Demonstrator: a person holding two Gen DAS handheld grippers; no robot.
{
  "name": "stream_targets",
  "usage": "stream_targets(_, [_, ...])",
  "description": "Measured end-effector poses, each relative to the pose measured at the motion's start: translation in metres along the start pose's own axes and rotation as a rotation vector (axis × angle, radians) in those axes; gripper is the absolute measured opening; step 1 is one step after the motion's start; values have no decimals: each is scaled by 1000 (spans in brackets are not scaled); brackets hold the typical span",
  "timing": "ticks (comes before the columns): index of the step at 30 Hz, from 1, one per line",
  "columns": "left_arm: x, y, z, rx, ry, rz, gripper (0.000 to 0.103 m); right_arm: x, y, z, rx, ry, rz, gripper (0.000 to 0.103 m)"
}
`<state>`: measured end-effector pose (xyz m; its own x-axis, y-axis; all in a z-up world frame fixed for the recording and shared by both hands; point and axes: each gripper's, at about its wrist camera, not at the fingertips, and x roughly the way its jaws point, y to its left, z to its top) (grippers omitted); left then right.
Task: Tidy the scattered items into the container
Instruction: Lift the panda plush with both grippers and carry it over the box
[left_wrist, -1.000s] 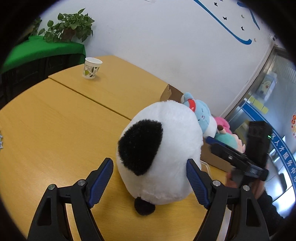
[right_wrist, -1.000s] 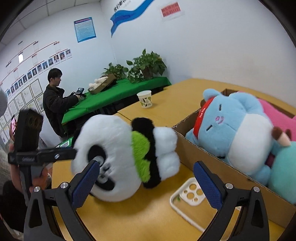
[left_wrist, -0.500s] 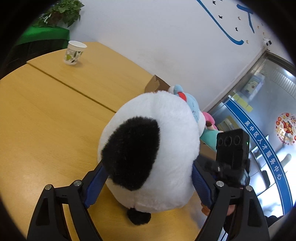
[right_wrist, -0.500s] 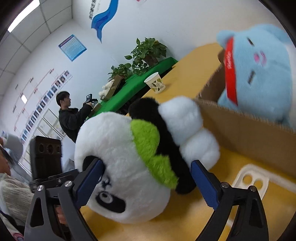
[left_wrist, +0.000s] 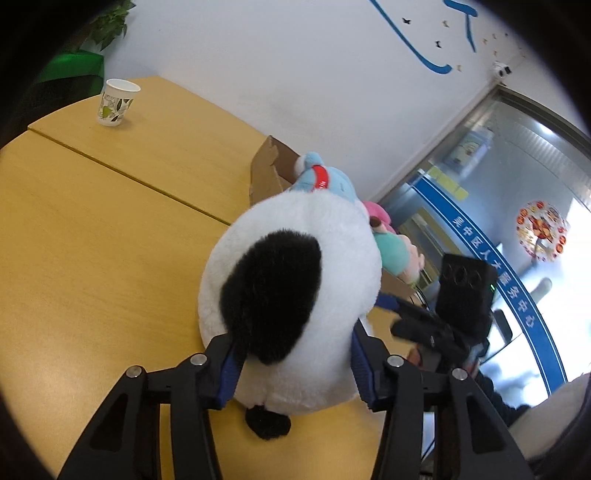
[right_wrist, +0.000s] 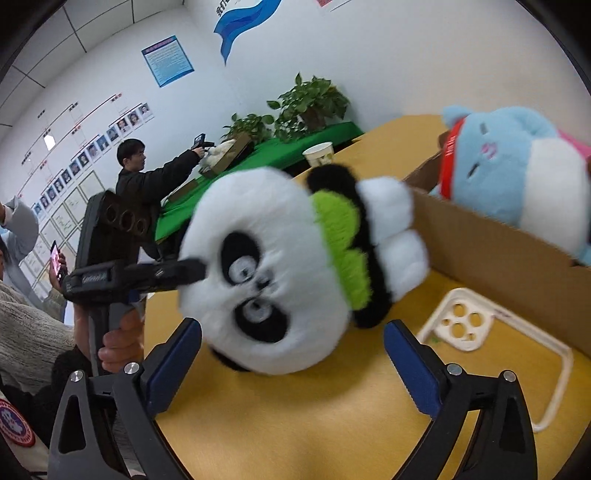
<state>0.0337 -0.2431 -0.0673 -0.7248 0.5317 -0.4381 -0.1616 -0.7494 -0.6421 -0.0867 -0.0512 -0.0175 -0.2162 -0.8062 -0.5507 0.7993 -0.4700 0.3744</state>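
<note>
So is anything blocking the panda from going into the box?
Partly. The left gripper already squeezes the panda, which lies beside the cardboard box. The box's near wall is between them, and a blue plush and other toys fill much of the box, so the panda must be lifted over.

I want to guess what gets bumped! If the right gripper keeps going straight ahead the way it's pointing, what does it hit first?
Most likely the panda plush. It sits right ahead of the open right gripper, closer than the cardboard box, though exact depth is unclear.

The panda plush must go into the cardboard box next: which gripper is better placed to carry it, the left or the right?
Left. The left gripper has its pads pressed into the panda plush, while the right gripper is open. The cardboard box lies just beyond.
</note>
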Motion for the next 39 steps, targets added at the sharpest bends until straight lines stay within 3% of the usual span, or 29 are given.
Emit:
stream_targets(5, [-18, -6, -7, 59, 19, -24, 50, -13, -16, 9, 5, -16, -31, 102])
stream_targets(10, [-12, -5, -5, 87, 53, -33, 50, 6, -23, 15, 1, 71, 93, 103])
stream_targets(13, [-9, 1, -3, 70, 44, -46, 52, 22, -22, 11, 1, 95, 71, 103])
stream_targets(16, [-11, 9, -2, 37, 24, -45, 58, 33, -31, 5, 89, 84, 106, 103])
stream_targets(19, [-13, 11, -4, 24, 17, -46, 68, 38, -35, -4, 156, 68, 170, 96])
stream_targets(21, [-11, 6, -5, 43, 15, -31, 69, 40, -28, -7, 151, 67, 197, 91])
stream_targets(30, [-9, -25, 3, 82, 3, -16, 61, 28, -22, -12, 154, 10, 216, 66])
stream_targets(34, [-13, -55, 15, 131, -42, -60, 59, 3, -22, -11, 144, -57, 193, 54])
stream_targets(38, [-11, -89, 31, 208, -74, -117, 58, -35, -20, -7, 117, -120, 173, 53])
stream_targets(39, [-9, -95, 33, 221, -74, -137, 58, -43, -22, -6, 112, -131, 170, 59])
